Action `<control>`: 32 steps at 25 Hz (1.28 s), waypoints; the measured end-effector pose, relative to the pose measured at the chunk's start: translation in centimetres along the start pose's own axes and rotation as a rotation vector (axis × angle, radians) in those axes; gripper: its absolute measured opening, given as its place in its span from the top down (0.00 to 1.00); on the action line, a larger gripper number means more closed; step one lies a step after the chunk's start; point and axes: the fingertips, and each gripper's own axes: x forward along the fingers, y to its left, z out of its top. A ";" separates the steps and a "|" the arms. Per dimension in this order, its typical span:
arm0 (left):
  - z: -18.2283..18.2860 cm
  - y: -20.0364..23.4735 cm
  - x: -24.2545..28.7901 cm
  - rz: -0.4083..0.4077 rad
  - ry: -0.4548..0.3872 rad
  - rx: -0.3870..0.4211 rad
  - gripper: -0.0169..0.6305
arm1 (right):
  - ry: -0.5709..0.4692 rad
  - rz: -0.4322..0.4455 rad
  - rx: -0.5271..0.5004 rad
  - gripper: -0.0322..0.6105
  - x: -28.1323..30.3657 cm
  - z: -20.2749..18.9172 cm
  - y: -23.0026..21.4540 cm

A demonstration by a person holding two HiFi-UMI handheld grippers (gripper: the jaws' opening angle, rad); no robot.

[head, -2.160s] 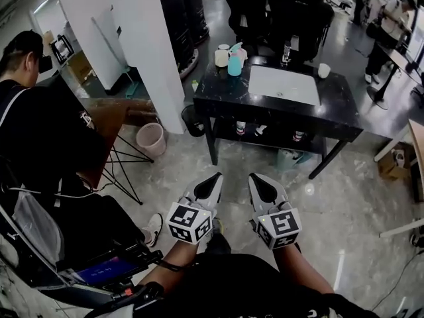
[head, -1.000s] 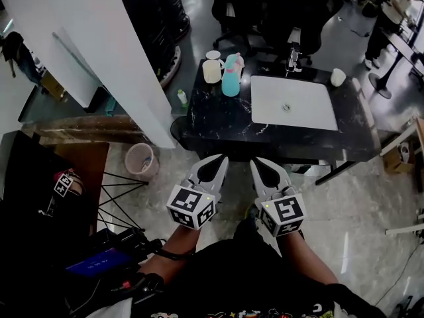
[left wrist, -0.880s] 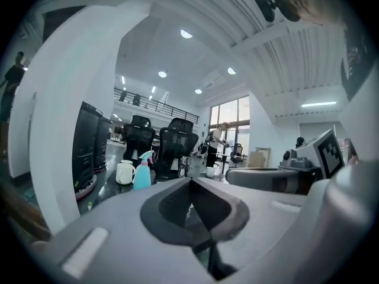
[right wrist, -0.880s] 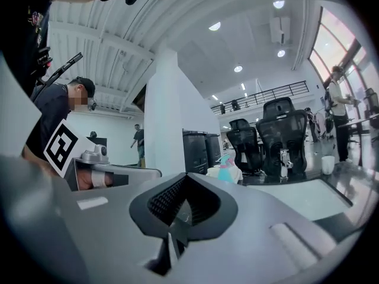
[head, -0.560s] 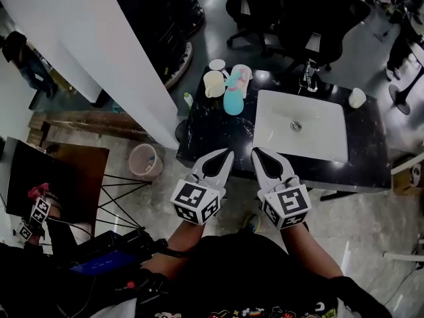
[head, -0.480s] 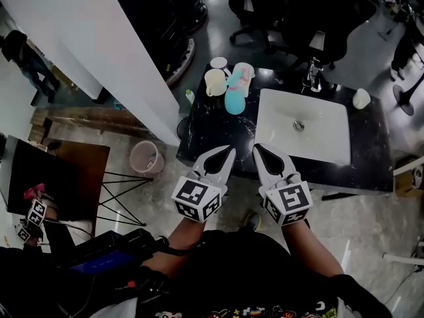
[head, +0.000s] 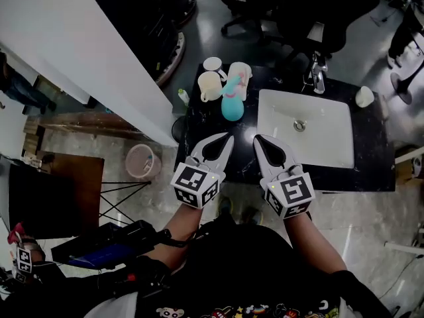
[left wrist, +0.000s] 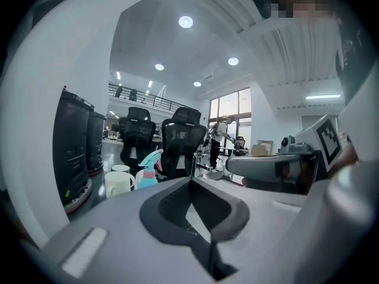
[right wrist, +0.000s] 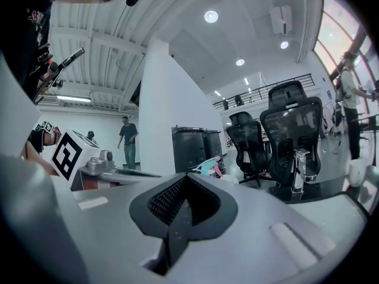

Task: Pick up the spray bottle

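Spray bottle [head: 231,102] sits on the dark tabletop [head: 207,121], just left of the sink [head: 306,128] and right by a mug [head: 209,85]. Left gripper [head: 225,138] and right gripper [head: 259,140] hover near the front edge, jaws together on both, nothing in them.

I held the pale grey plastic left gripper [head: 226,138] and matching right gripper [head: 258,139] side by side, pointing forward, jaws pressed together on nothing.
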 end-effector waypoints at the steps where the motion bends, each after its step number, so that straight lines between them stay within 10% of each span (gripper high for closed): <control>1: 0.0 0.5 0.4 -0.017 0.003 0.008 0.97 | 0.004 -0.009 -0.005 0.91 0.6 0.1 0.0; 20: -0.6 10.1 8.8 -0.195 0.025 0.087 0.65 | 0.085 -0.193 0.013 0.91 7.9 -1.2 -2.8; 32: 0.3 10.8 12.7 -0.253 -0.005 0.131 0.65 | 0.104 -0.275 0.025 0.91 7.5 -1.9 -4.9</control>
